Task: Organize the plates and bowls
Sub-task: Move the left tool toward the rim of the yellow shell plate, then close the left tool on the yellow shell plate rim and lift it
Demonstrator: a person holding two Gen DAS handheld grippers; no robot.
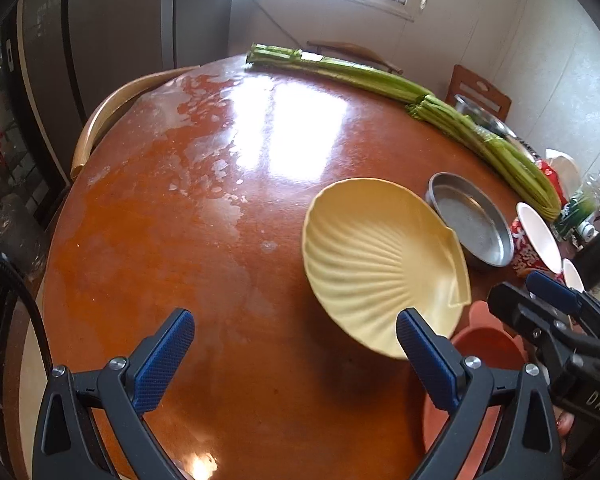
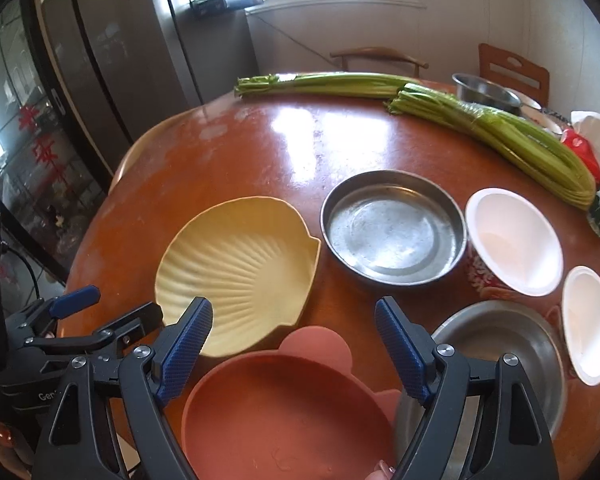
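A yellow shell-shaped plate lies on the round brown table. A pink bowl with ears sits at the near edge, partly under the yellow plate's rim. A flat steel dish, a steel bowl and two white bowls lie to the right. My left gripper is open and empty, just left of the yellow plate. My right gripper is open and empty above the pink bowl.
Two bundles of green celery lie across the far side of the table. Another steel bowl and packets stand at the far right. Chairs stand around the table. A fridge is at the left.
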